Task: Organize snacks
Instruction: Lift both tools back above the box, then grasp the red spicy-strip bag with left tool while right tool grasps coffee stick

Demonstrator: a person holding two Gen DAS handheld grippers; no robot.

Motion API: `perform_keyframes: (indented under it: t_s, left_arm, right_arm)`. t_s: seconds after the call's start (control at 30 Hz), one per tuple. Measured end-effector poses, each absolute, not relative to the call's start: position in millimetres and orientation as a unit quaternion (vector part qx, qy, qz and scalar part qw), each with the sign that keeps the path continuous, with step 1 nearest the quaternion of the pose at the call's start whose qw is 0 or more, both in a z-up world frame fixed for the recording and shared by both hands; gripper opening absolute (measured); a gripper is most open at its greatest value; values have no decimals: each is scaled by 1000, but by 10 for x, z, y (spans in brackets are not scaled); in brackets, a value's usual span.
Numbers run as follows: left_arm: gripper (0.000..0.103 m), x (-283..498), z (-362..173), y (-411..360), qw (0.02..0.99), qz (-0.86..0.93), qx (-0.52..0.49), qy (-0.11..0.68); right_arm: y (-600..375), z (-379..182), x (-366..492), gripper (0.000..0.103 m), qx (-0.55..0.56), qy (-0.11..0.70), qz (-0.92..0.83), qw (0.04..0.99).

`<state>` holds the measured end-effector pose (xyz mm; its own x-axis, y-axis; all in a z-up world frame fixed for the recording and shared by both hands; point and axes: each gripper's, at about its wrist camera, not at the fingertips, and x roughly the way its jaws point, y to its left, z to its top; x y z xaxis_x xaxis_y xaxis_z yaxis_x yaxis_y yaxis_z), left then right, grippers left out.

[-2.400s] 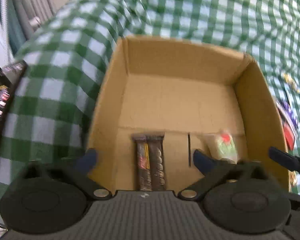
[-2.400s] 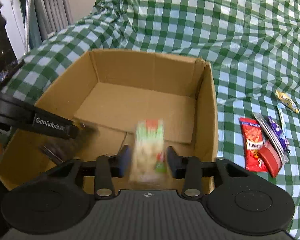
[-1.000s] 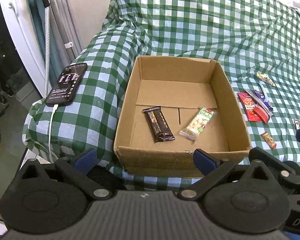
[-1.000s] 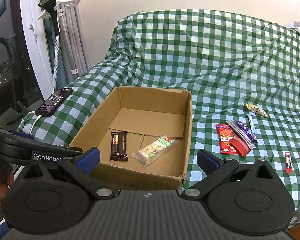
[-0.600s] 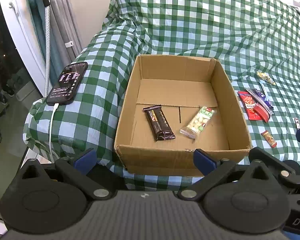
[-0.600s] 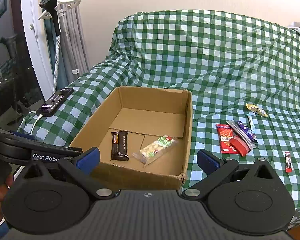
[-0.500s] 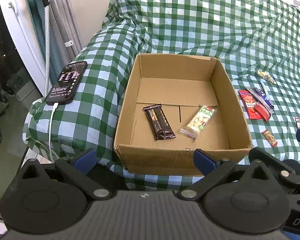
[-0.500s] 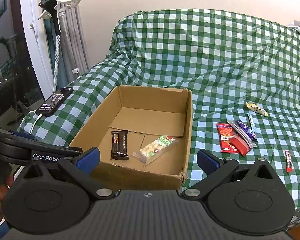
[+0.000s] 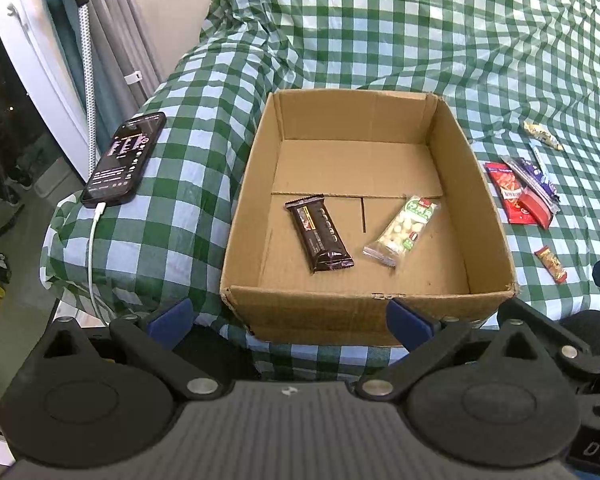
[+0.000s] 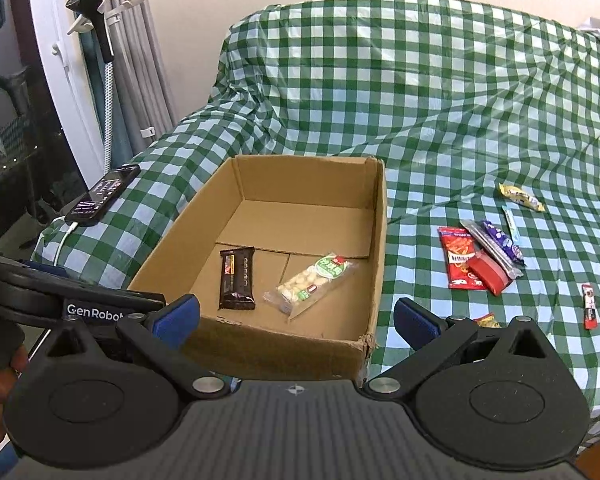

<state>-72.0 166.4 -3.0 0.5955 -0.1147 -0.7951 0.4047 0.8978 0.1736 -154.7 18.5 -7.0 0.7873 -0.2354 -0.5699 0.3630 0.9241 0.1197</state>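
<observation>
A dark bar (image 9: 319, 233) and a peanut packet (image 9: 401, 230) are seen inside the cardboard box (image 9: 367, 321). The left claw (image 9: 289, 323) is held wide apart before it, empty.

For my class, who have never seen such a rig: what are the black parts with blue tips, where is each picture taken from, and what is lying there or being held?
They are two hand-held grippers, no robot arm. Each carries a camera looking out along its jaws, one picture per gripper. The left gripper and right gripper both have jaws wide open, holding nothing. Ahead, on a green checked cloth, stands a cardboard box with a dark bar and a nut packet inside. More snacks lie on the cloth right of it; a phone lies to the left.
</observation>
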Motion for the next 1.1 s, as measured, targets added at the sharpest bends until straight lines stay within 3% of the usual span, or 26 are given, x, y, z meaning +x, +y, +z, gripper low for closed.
perform_keyframes:
  t_s: [0.57, 0.87, 1.1]
  left_arm:
    - [103, -529, -80, 797, 855, -183, 215, 435]
    - [103, -416, -177, -438, 829, -249, 244, 437]
    - [103, -80, -750, -1659, 783, -281, 268, 486]
  right_arm:
    - [-475, -299, -1622, 102, 176, 284, -198, 922]
    - [-1495, -536, -1939, 102, 220, 261, -311, 887]
    - [-2588, -926, -2254, 102, 247, 265, -426, 829]
